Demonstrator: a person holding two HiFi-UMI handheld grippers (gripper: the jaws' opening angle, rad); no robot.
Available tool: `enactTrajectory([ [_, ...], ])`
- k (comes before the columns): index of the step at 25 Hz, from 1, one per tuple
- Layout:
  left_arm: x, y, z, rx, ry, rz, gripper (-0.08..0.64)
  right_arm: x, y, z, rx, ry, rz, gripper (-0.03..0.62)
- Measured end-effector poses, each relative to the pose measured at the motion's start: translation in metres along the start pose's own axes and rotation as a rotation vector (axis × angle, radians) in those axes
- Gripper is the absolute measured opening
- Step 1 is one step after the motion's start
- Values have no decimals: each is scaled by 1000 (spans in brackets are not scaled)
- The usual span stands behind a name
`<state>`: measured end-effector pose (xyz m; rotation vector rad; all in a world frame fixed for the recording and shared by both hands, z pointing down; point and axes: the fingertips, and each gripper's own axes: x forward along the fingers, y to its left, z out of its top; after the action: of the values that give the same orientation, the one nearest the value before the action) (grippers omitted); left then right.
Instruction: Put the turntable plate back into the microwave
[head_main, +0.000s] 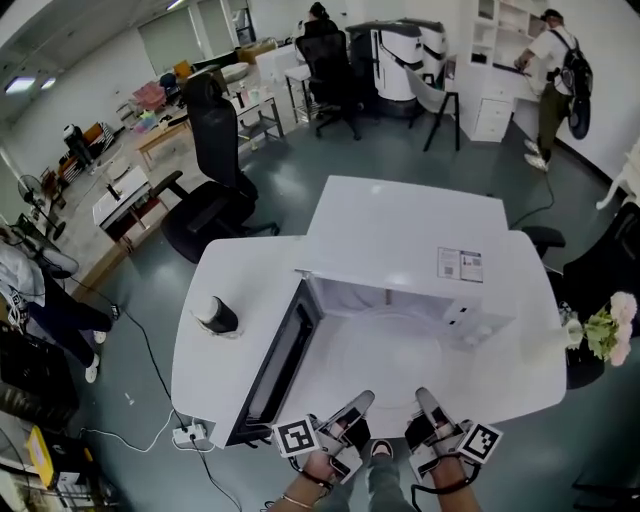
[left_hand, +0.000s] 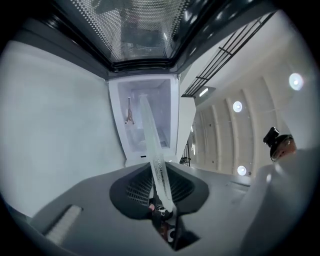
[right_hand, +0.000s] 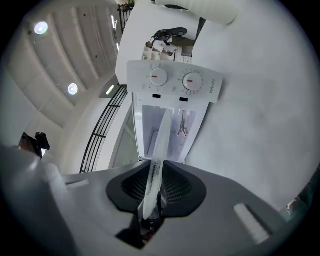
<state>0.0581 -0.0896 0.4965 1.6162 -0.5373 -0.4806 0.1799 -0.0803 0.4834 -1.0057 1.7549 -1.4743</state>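
turntable plate (left_hand: 150, 135): edge-on, flat face unseen | microwave label (head_main: 459, 264): print too small to read

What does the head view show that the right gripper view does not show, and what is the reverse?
Only the head view shows the microwave's open door, a dark cup-like object on the white table, and flowers.
Only the right gripper view shows the control panel's two dials, each with a red mark.
Both show the microwave and the right tongs shut on the glass plate, held in front of the open cavity.
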Motion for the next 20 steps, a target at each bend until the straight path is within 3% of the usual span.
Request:
enactTrajectory([
  [8, 10, 32, 16, 49, -15, -39, 51, 22, -34, 2, 59, 11, 21, 54],
  [20, 10, 35, 24, 84, -3, -42, 61, 30, -42, -2, 146, -17, 45, 49],
])
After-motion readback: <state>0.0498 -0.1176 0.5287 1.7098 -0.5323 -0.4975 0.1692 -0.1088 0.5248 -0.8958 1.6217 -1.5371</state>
